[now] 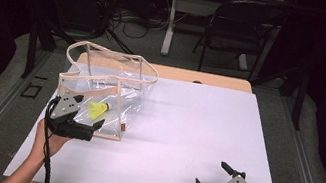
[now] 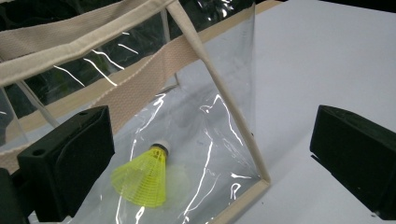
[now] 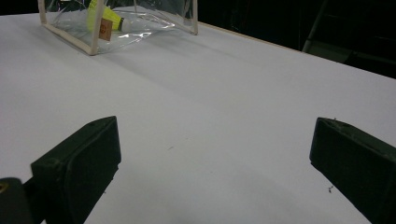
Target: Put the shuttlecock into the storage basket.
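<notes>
A clear plastic bag [image 1: 124, 82] with beige trim and straps stands on the left part of the white table [image 1: 185, 126]. A yellow shuttlecock [image 1: 99, 109] lies on its side inside it, near the front wall. My left gripper [image 1: 90, 111] is open at the bag's near corner. In the left gripper view the jaws stand wide apart on either side of the bag's beige corner edge [image 2: 233, 112], with the shuttlecock [image 2: 142, 177] behind the plastic. My right gripper [image 1: 211, 173] rests open near the front right of the table, nothing between its jaws [image 3: 215, 163]. The bag [image 3: 140, 23] is far off.
A small brown tag [image 3: 104, 29] hangs on the bag's corner. Beyond the table stand a dark folding chair [image 1: 243, 29] and a desk leg [image 1: 170, 21] with cables on the floor. White tabletop stretches between the two grippers.
</notes>
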The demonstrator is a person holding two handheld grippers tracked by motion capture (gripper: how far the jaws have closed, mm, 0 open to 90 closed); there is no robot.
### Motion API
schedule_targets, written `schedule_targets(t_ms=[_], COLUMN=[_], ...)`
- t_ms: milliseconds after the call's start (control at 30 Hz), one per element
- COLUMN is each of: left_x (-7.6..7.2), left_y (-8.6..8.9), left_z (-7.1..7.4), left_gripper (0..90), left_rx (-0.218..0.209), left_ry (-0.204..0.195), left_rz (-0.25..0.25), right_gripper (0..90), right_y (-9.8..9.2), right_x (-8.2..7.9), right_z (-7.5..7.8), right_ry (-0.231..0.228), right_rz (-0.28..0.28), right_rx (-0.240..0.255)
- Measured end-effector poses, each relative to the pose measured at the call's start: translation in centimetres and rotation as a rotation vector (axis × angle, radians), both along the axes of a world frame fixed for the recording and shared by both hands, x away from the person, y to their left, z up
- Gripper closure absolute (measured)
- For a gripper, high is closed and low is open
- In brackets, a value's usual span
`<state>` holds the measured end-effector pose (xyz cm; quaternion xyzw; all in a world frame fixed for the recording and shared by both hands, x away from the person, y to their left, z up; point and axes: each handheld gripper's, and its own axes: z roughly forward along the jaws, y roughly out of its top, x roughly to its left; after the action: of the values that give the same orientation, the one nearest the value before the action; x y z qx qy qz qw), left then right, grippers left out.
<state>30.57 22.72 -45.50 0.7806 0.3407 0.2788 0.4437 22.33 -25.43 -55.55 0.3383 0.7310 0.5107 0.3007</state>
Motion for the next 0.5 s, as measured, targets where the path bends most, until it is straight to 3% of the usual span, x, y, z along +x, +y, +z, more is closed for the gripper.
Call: schedule_targets(t_ms=[500], left_x=[-2.3], left_y=[1.0], left_z=[-2.0], left_gripper=[0.0], left_rx=[-0.053], left_ry=[-0.031], left_rz=[-0.042], right_gripper=[1.6], right_y=[0.1], right_x=[-0.1], right_z=[0.0], right_ry=[-0.003], right_rz=[0.002], right_rx=[-0.002])
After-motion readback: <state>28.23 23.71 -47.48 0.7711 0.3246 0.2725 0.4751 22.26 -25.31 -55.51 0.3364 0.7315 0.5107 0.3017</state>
